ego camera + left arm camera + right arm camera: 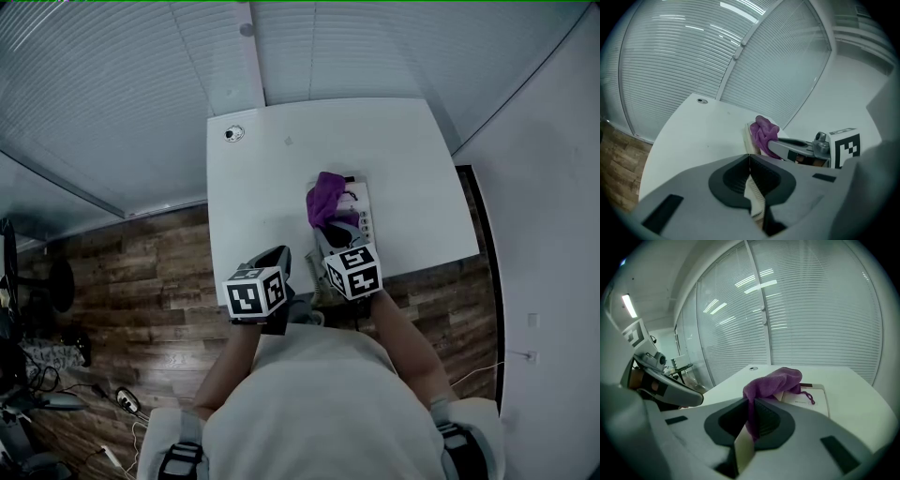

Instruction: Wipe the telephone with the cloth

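A white telephone [361,214] lies on the white table [272,187] near its front edge. A purple cloth [325,199] is bunched on the phone's left side. My right gripper [328,234] is shut on the cloth's near end and holds it over the phone. In the right gripper view the cloth [774,380] rises from between the jaws [749,401] and drapes onto the telephone [813,397]. My left gripper [279,253] hovers at the table's front edge, left of the phone, shut and empty. The left gripper view shows its jaws [750,159] closed, with the cloth [764,131] and right gripper [794,146] beyond.
A round cable grommet [233,133] sits at the table's far left corner. Window blinds [122,84] run behind the table and a wall [544,234] stands on the right. Wooden floor [141,281] lies to the left, with cables and chair bases further left.
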Motion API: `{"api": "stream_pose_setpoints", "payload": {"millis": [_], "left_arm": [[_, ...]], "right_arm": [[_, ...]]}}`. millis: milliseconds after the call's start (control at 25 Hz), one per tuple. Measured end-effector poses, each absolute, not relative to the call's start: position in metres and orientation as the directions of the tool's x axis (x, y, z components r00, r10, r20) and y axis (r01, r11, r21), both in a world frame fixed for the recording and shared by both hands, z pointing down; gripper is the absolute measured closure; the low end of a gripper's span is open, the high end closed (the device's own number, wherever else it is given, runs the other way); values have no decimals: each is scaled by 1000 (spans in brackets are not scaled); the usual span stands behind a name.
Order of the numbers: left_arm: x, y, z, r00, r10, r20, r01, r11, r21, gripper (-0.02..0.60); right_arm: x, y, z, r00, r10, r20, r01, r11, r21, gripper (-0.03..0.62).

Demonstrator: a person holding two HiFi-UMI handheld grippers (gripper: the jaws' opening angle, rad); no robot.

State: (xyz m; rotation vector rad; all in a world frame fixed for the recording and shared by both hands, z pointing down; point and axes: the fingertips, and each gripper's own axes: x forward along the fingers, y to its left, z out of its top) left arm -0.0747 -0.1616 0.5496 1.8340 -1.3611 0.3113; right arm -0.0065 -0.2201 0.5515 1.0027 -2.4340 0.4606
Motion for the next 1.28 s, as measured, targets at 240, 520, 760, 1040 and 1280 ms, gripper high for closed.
{"api": "stream_pose_setpoints", "payload": {"millis": [240, 520, 760, 1040, 1280], "left_arm": [[-71, -153, 551, 387, -682, 620, -885, -87, 457, 560], [-66, -143, 551, 388, -683, 619, -885, -89, 457, 560], [-64, -139, 552, 391, -680, 620, -883, -87, 461, 560], [-60, -132, 554, 395, -682, 616, -881, -91, 464, 561], [-57, -128, 554, 392, -682, 618, -883, -90, 461, 560]], "right_arm": [[-2, -208, 556, -626, -567, 536, -728, 671, -140, 551], [3, -193, 559, -628, -563, 537, -727, 671, -146, 551], [4, -184, 563, -626, -558, 544, -726, 671, -148, 551], [7, -170, 570, -628, -549, 551, -724, 671, -158, 551], [10, -157, 578, -632, -530, 566, -718, 675, -169, 551]]}}
